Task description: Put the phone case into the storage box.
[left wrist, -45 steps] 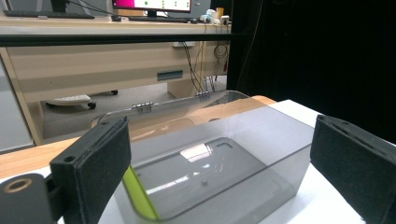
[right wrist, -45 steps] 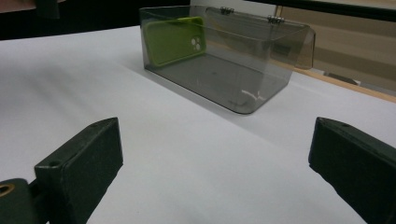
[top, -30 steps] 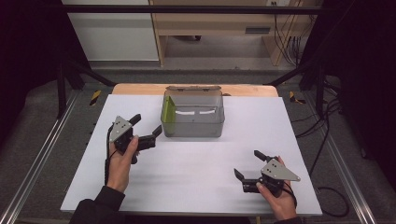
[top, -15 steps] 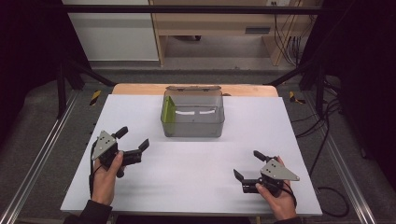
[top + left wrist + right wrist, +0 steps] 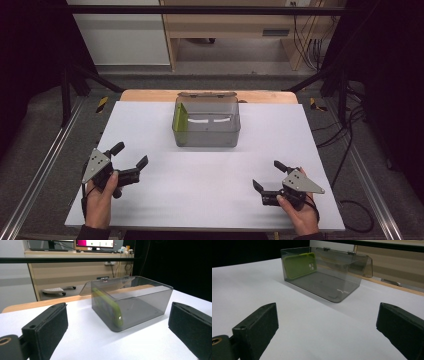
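smoky clear plastic box [image 5: 207,128], lid hinged back, sits mid-table on the matte white table [image 5: 210,200] in the high view, well apart from the left gripper [image 5: 131,161] and right gripper [image 5: 266,176], both splayed and empty. left gripper view: a rounded lime phone case [image 5: 110,305] stands on edge against the box's end wall. right gripper view: the case's camera cutout faces inward.

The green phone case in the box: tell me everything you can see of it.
The lime-green phone case, soft-looking with rounded corners, has a camera cutout with small round holes near one upper corner. It stands on a long edge inside the smoky transparent plastic box, leaning against the box's left end wall. The box's hinged lid is open. Neither gripper touches it.
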Tool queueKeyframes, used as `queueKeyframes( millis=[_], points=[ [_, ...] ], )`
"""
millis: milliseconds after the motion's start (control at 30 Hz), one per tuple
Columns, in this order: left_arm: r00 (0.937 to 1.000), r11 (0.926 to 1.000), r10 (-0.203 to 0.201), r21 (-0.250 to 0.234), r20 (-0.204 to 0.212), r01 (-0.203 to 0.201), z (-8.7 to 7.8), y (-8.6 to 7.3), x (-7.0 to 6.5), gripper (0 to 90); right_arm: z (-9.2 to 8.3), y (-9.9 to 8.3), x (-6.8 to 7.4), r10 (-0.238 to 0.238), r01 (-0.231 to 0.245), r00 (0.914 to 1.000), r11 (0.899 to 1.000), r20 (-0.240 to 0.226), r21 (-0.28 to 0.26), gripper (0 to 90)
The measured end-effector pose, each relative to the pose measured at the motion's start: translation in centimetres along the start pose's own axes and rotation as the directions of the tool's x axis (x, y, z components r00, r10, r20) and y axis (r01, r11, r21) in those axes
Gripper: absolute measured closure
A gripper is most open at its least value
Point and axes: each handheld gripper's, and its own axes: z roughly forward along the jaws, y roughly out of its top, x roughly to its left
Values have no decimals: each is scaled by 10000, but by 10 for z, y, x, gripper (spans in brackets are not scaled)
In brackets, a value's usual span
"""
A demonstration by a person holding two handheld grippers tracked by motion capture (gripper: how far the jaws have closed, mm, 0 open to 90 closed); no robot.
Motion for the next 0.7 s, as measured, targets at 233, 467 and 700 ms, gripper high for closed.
queueKeyframes(
  millis=[233,467,700],
  points=[
    [9997,9999,-107,-70,-242,106,-13,-6,6,22,-1,0,-1,-1,1,10000,10000,39,5,42],
    [9998,9998,-203,-73,-83,202,-21,-16,8,22,-2,-1,-4,-122,121,9999,9999,105,115,46],
    [9996,9997,-229,-47,180,230,-26,-23,3,23,-3,-2,-7,-48,46,9998,10000,197,78,45]
  ],
)
